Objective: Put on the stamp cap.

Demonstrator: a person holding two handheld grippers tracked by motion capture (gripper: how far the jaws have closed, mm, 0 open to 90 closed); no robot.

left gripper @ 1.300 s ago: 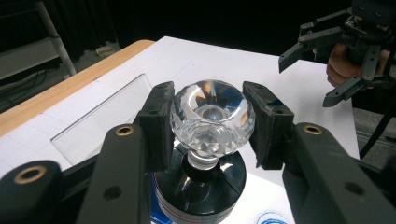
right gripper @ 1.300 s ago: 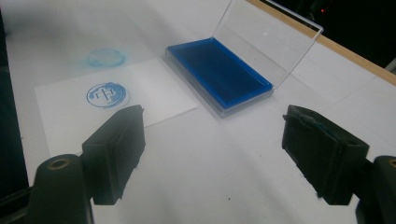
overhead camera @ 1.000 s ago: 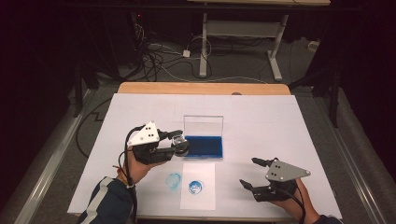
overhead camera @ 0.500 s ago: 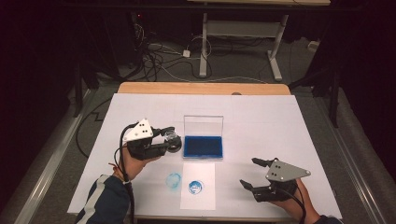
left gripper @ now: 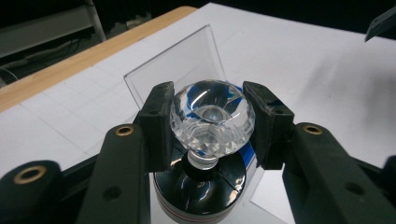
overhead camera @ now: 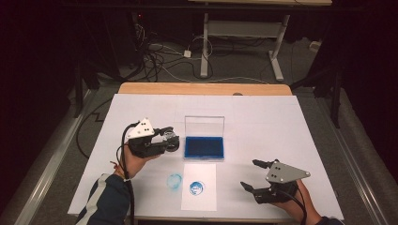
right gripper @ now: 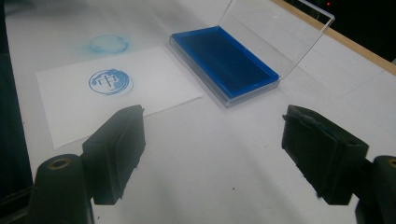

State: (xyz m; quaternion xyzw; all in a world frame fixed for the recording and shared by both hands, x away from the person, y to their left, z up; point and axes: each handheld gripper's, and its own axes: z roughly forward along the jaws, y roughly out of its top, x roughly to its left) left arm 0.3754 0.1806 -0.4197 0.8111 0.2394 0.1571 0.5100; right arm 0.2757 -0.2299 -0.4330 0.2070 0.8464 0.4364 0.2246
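The stamp [left gripper: 212,116], a clear faceted knob on a round black body, sits clamped between the jaws of the left gripper [overhead camera: 165,139], held by the knob with the black body hanging below it. In the left gripper view the two pads press on either side of the knob, so the grip is firm and the stamp's long axis runs up and down, across the jaws.

The relation that matters is stamp to ink pad [overhead camera: 204,147]. In the high view the stamp hangs above the tabletop [overhead camera: 281,126] just beside the pad's left edge, not over the blue ink itself. The pad's clear lid [overhead camera: 204,125] stands upright at the far side, so the blue surface is open from above and from the near side. Inking the stamp would probably call for a short move to the person's right and then down, keeping the stamp face level.

Nearer the person lies a white sheet of paper [overhead camera: 199,185] with a blue round print [overhead camera: 196,187] on it, and just left of the sheet a fainter blue ring [overhead camera: 174,180] marks the tabletop itself.

The right gripper [overhead camera: 249,174] rests well apart at the near right, jaws open and empty, pointing toward the paper. The left hand is plainly the nearer one to the pad.
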